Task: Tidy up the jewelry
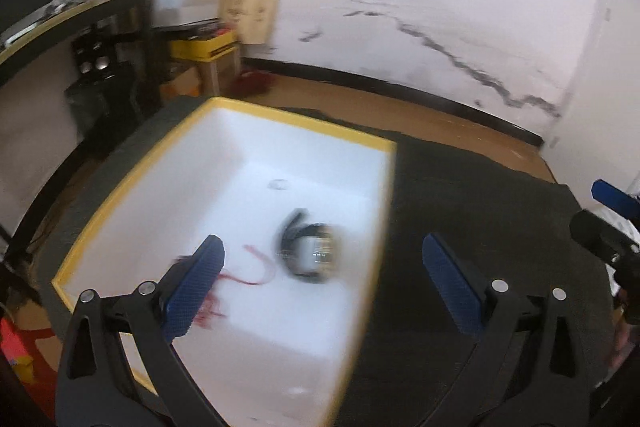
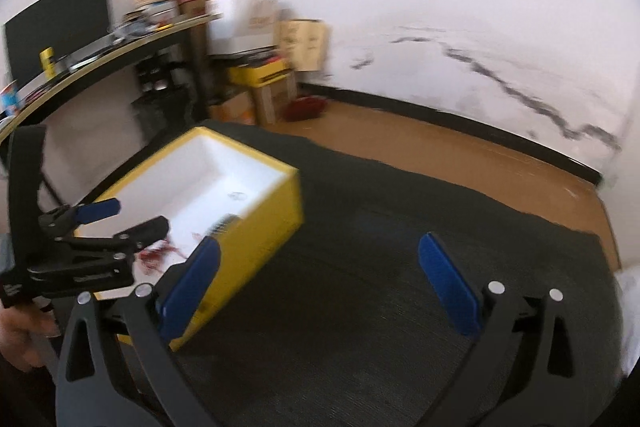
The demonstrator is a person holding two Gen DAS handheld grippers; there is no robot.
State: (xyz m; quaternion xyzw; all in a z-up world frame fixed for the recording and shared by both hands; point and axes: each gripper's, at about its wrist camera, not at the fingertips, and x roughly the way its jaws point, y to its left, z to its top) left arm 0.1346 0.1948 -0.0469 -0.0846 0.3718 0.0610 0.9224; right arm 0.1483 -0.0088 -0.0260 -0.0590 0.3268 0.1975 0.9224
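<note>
From the left wrist, the left gripper (image 1: 322, 261) hangs spread wide and empty above a yellow-rimmed white box (image 1: 304, 123), where a blurred watch (image 1: 314, 253) and red cord (image 1: 256, 269) lie between its fingers. From the right wrist, the right gripper (image 2: 320, 263) gapes empty over dark cloth (image 2: 360, 227), box to its left; no writing is legible.

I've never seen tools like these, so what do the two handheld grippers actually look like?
Both look alike. The left gripper and right gripper each have a matte black frame with two forked arms, round silver rivets at the joints, and two flat blue fingers with a fine dotted grip texture. No cables show.
</note>
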